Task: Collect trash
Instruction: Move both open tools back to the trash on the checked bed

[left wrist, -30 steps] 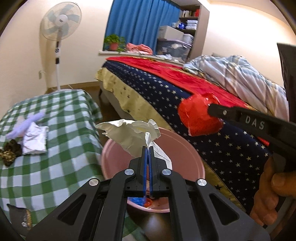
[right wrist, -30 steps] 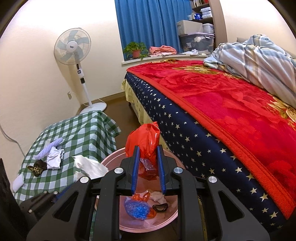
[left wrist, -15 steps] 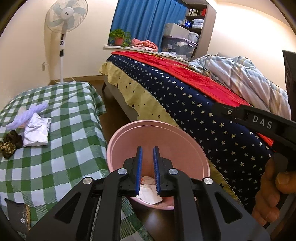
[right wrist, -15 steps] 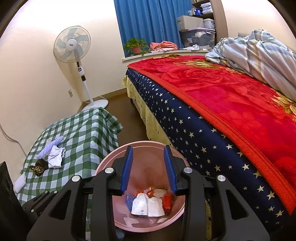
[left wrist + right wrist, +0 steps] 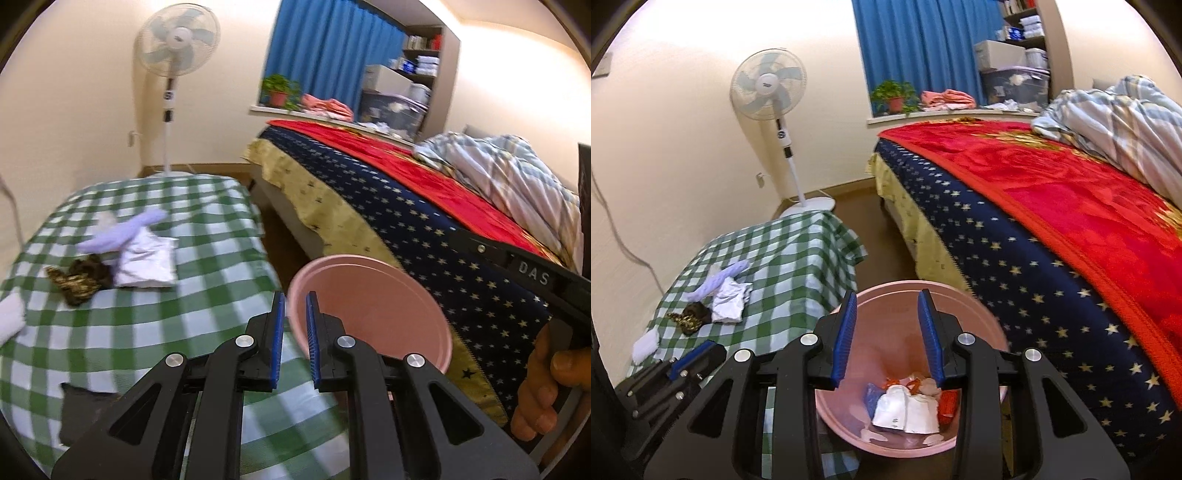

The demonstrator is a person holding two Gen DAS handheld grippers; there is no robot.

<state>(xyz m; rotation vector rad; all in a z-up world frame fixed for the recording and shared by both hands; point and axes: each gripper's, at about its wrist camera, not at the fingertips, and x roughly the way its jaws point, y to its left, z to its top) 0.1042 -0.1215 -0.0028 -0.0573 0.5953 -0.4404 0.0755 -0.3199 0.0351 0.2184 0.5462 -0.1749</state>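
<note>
A pink bin [image 5: 979, 314] stands on the floor between the checked table and the bed; it holds white paper [image 5: 905, 410] and red and blue wrappers. It also shows in the left wrist view [image 5: 373, 299]. My right gripper [image 5: 888, 332] is open and empty above the bin. My left gripper [image 5: 294, 341] is open and empty, at the bin's left rim over the table edge. On the table lie a white crumpled paper [image 5: 146, 264], a lilac piece [image 5: 122, 232], a dark brown scrap [image 5: 79, 278] and a white wad [image 5: 9, 321].
The green checked table [image 5: 177, 325] is at left, the bed with a starred blue and red blanket [image 5: 1052, 229] at right. A standing fan [image 5: 768, 92] is by the far wall. A dark scrap [image 5: 79, 410] lies at the table's near edge.
Both grippers let go of their trash, white paper and a red wrapper, which now lies in the bin. Both jaws opened. The left gripper swung left toward the table.
</note>
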